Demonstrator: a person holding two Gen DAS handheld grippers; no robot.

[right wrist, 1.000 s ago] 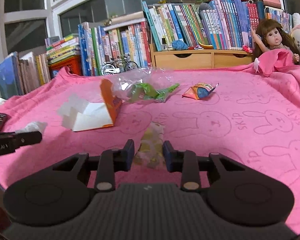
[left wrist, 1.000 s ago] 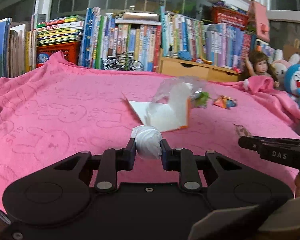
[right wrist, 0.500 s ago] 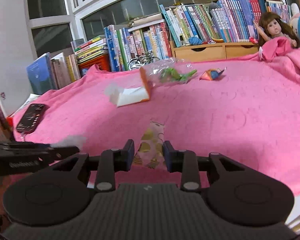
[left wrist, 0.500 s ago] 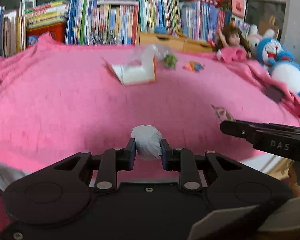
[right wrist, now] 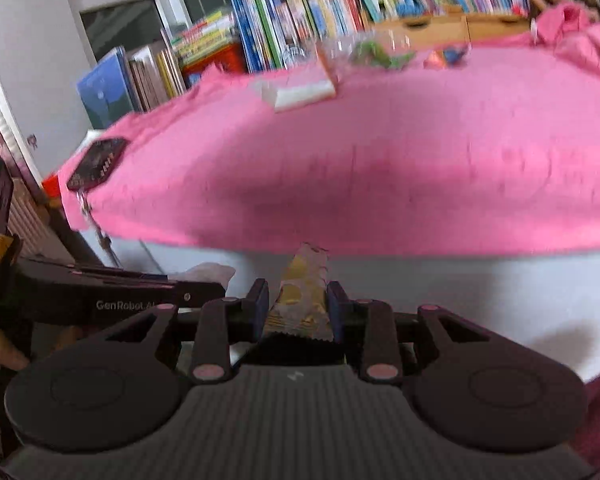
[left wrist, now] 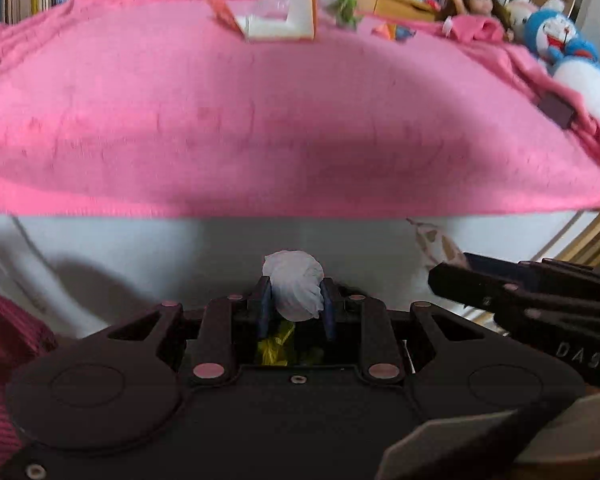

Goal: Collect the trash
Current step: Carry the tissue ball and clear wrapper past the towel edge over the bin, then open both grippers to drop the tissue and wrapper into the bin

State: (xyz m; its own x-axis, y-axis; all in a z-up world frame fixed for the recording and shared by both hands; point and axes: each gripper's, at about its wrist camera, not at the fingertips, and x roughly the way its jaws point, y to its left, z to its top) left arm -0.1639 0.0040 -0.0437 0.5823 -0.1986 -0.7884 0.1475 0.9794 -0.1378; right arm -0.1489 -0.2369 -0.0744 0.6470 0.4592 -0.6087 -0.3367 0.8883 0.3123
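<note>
In the left wrist view, the left gripper [left wrist: 294, 300] is clamped on a crumpled white tissue ball [left wrist: 294, 290], held out past the near edge of the pink blanket [left wrist: 260, 120], in front of the white side below it. Under the jaws, something yellow [left wrist: 274, 346] shows in a dark opening; what holds it cannot be told. Far back on the blanket lies an opened orange-and-white carton [left wrist: 280, 26], its white inside bare, with clear plastic [left wrist: 276, 0] over it, a green wrapper [left wrist: 346, 10] beside it and a small colourful wrapper [left wrist: 394, 32] further right. A doll [left wrist: 476, 4] and a blue-and-white plush toy [left wrist: 572, 56] sit at the right. The other gripper reaches in from the right.

In the right wrist view, the right gripper [right wrist: 298, 308] is closed on a yellow-patterned snack wrapper [right wrist: 300, 300] standing upright between its pads, also just off the blanket's near edge. The left gripper [right wrist: 196, 292] shows at the left with the tissue at its tip. A dark phone [right wrist: 98, 162] lies at the blanket's left corner. Books [right wrist: 300, 20] line the shelf behind.
</note>
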